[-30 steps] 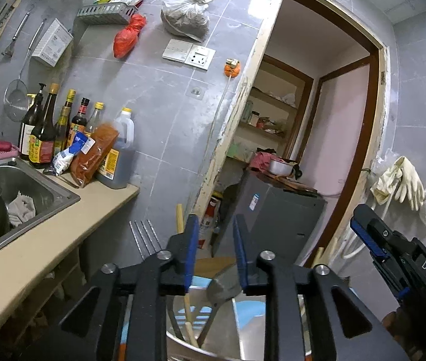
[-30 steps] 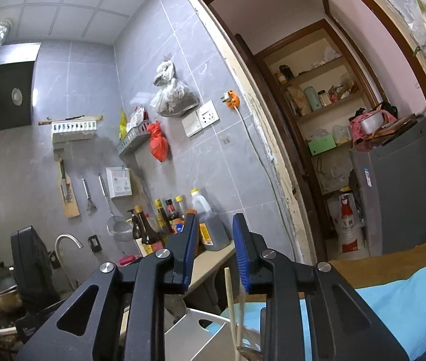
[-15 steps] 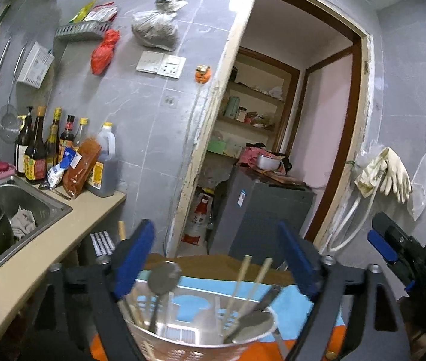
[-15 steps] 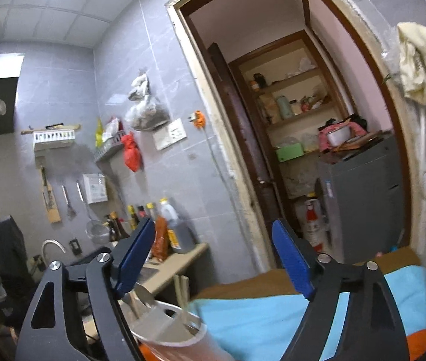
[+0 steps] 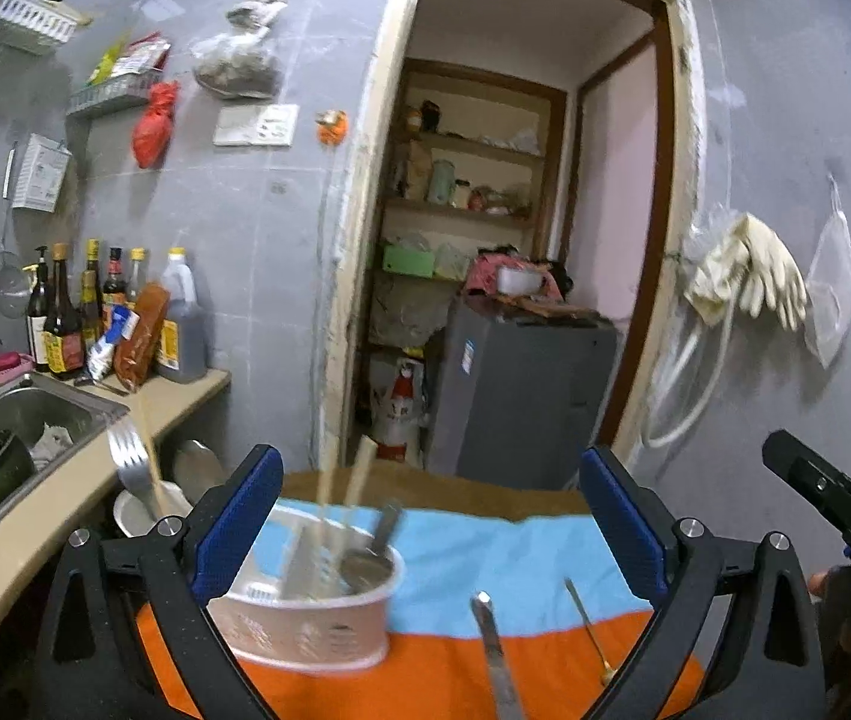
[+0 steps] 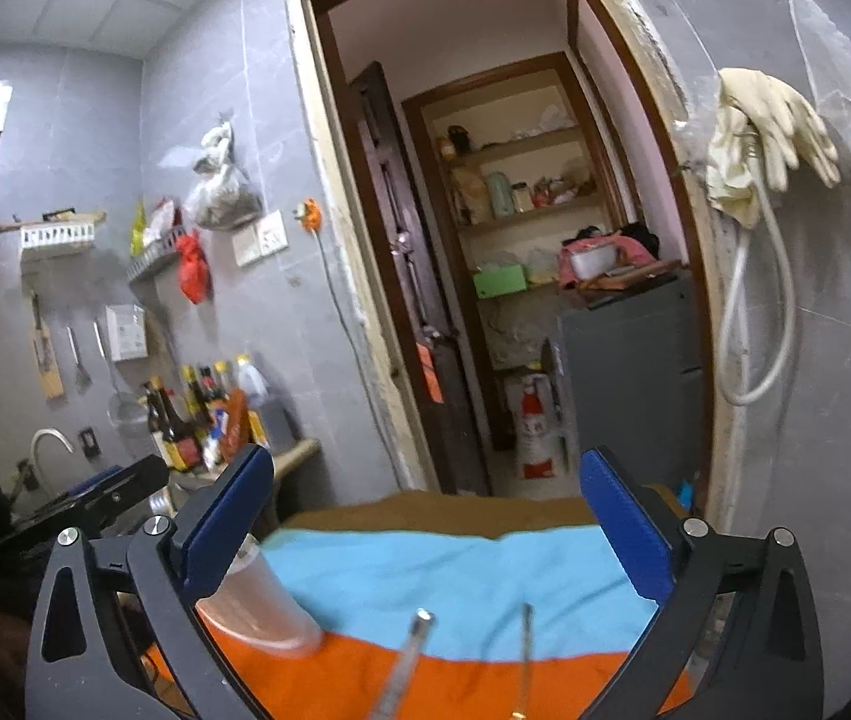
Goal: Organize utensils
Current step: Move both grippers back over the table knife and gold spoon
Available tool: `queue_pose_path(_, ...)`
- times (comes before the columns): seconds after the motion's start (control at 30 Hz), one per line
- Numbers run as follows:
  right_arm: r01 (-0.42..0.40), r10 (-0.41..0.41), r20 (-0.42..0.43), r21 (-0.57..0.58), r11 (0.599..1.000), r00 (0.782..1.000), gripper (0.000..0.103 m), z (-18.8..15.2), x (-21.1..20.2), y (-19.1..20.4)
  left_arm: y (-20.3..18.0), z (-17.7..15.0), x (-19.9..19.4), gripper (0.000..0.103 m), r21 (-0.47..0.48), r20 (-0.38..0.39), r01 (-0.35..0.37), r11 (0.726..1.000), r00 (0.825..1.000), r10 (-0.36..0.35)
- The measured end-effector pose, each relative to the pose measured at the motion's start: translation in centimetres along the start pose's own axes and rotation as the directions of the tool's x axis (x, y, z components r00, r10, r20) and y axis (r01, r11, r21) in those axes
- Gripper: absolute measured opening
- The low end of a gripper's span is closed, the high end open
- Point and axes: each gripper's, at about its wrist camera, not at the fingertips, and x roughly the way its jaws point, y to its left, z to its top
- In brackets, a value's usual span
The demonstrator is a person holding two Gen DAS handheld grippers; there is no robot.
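One pale perforated plastic utensil basket (image 5: pixel 311 630) stands at seven o'clock on the blue-and-orange cloth (image 5: pixel 485 546), holding two light wooden chopsticks (image 5: pixel 359 474) and one metal spoon (image 5: pixel 368 564). Two slim metal utensils (image 5: pixel 494 648) lie loose on the cloth at five o'clock. At nine o'clock, five dark glass sauce bottles (image 5: pixel 59 312) and one large plastic jug (image 5: pixel 182 324) line the counter.

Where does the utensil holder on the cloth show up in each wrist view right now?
Left wrist: utensil holder sits low, left of centre, on the orange-and-blue cloth, chopsticks and a spoon standing in it.
Right wrist: only its pale side wall shows, lower left, beside the left finger.
Shared landmark: cream rubber gloves hanging right of the doorway.
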Motion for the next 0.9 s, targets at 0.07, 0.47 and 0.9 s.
queue_pose_path(0.07,0.008,-0.008,-0.022,-0.012,1.0,1.0,0.103,-0.3,0.0,-0.7,-1.2,-1.0,0.4,0.097,0.008,-0.022,0.011,1.0,1.0,-0.011)
queue_pose_path(0.47,0.044,-0.045,-0.111,-0.014,0.999,0.993,0.103,-3.6,0.8,-6.0,-5.5,-6.7,4.2,0.097,0.044,-0.146,0.014,0.999,0.989,-0.008)
queue_pose_path(0.9,0.023,0.005,-0.377,0.07,0.997,0.926,0.072,-7.7,7.2,-10.2,-6.0,-12.3,10.6,0.074,0.079,-0.41,0.046,0.996,0.912,-0.01)
